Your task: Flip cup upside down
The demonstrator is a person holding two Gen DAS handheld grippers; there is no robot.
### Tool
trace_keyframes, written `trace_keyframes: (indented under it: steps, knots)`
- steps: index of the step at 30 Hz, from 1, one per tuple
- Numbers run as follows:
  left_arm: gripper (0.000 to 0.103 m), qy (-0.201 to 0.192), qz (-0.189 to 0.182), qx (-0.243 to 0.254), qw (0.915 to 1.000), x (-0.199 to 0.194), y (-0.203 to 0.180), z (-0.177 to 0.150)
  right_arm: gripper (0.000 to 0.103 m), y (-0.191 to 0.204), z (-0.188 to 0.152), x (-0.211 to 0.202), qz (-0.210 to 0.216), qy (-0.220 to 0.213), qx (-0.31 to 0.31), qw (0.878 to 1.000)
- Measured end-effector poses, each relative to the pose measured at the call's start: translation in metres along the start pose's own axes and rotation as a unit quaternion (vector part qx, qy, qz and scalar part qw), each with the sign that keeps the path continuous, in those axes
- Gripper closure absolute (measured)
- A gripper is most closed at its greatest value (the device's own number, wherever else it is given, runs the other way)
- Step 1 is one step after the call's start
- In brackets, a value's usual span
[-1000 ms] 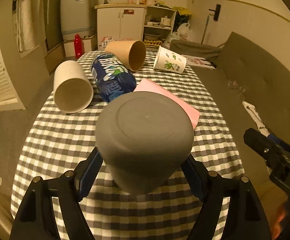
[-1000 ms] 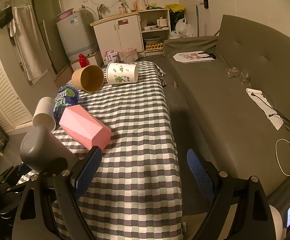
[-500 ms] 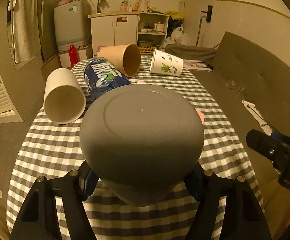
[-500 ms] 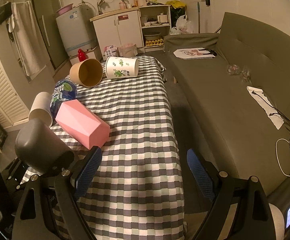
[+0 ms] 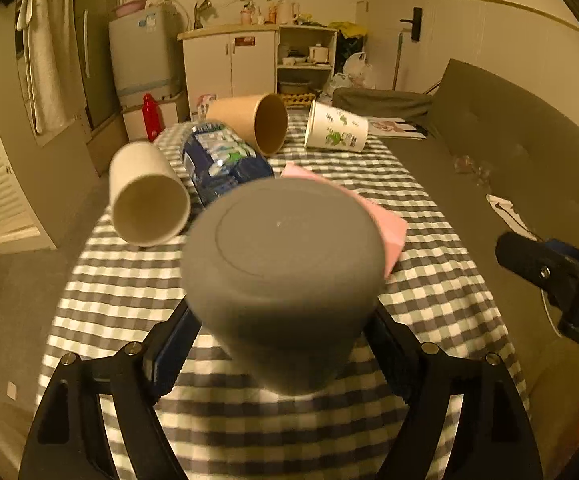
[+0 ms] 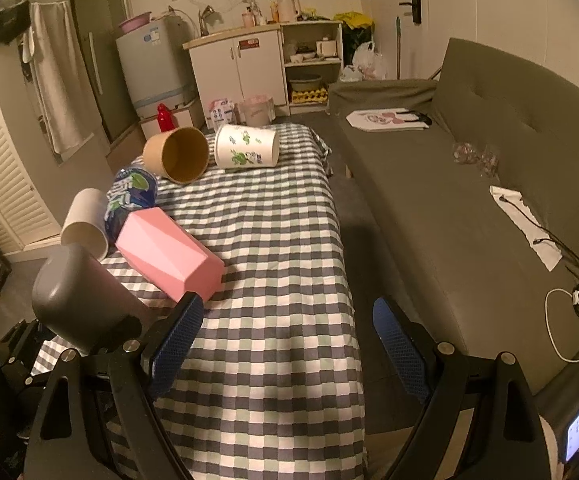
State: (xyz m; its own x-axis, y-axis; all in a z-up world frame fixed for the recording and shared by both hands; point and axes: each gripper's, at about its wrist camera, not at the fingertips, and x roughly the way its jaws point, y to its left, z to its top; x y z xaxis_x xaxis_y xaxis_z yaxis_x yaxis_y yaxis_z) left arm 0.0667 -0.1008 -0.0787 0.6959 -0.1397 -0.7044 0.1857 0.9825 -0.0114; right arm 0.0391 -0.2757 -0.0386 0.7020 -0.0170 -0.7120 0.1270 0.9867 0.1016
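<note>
My left gripper (image 5: 281, 344) is shut on a grey cup (image 5: 281, 276). It holds the cup above the near end of the checked table (image 5: 429, 280), with the flat base turned toward the camera and tilted up. The cup also shows at the lower left of the right wrist view (image 6: 77, 296), base up and to the left. My right gripper (image 6: 289, 344) is open and empty over the near right part of the table (image 6: 273, 360). It shows at the right edge of the left wrist view (image 5: 553, 280).
On the table lie a pink faceted box (image 6: 169, 256), a white cup (image 6: 85, 224), a blue bottle (image 6: 129, 196), a brown paper cup (image 6: 177, 154) and a printed white cup (image 6: 245, 146), all on their sides. A grey sofa (image 6: 489, 184) runs along the right.
The grey cup has tipped in my left gripper, its base now pointing higher, and the left gripper has risen slightly. The right gripper has barely moved.
</note>
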Motion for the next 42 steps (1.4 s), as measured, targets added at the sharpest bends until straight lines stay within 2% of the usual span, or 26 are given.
trace_keyframes:
  steps: [3,11,18,21,24,27,31,41,42]
  knots:
    - [0.017,-0.018,-0.002,0.006,0.9998,-0.020,0.000,-0.002,0.016,0.003,0.000,-0.013,0.002,-0.017,-0.003,1.000]
    - [0.017,-0.068,-0.020,-0.017,0.9973,-0.077,0.020,-0.004,0.016,0.018,-0.007,-0.053,0.014,-0.062,-0.013,0.998]
    - [0.016,-0.097,-0.016,-0.032,0.9946,-0.110,0.046,-0.007,0.016,0.035,-0.023,-0.073,0.035,-0.071,-0.030,0.996]
    - [0.012,-0.098,-0.009,-0.043,0.9942,-0.116,0.057,-0.013,0.016,0.046,-0.030,-0.074,0.035,-0.066,-0.044,0.996]
    - [0.012,-0.089,-0.009,-0.061,0.9941,-0.115,0.068,-0.020,0.015,0.055,-0.035,-0.070,0.034,-0.058,-0.054,0.996]
    - [0.011,-0.072,0.005,-0.072,0.9948,-0.105,0.075,-0.026,0.008,0.058,-0.041,-0.064,0.028,-0.060,-0.061,0.996]
    - [0.011,-0.066,0.018,-0.083,0.9942,-0.097,0.080,-0.029,0.007,0.060,-0.044,-0.054,0.021,-0.053,-0.069,0.996]
    - [0.011,-0.061,0.026,-0.061,0.9959,-0.091,0.071,-0.034,0.004,0.060,-0.045,-0.047,0.020,-0.052,-0.072,0.996]
    - [0.011,-0.060,0.027,-0.061,0.9959,-0.091,0.071,-0.035,0.001,0.060,-0.045,-0.048,0.020,-0.053,-0.072,0.996]
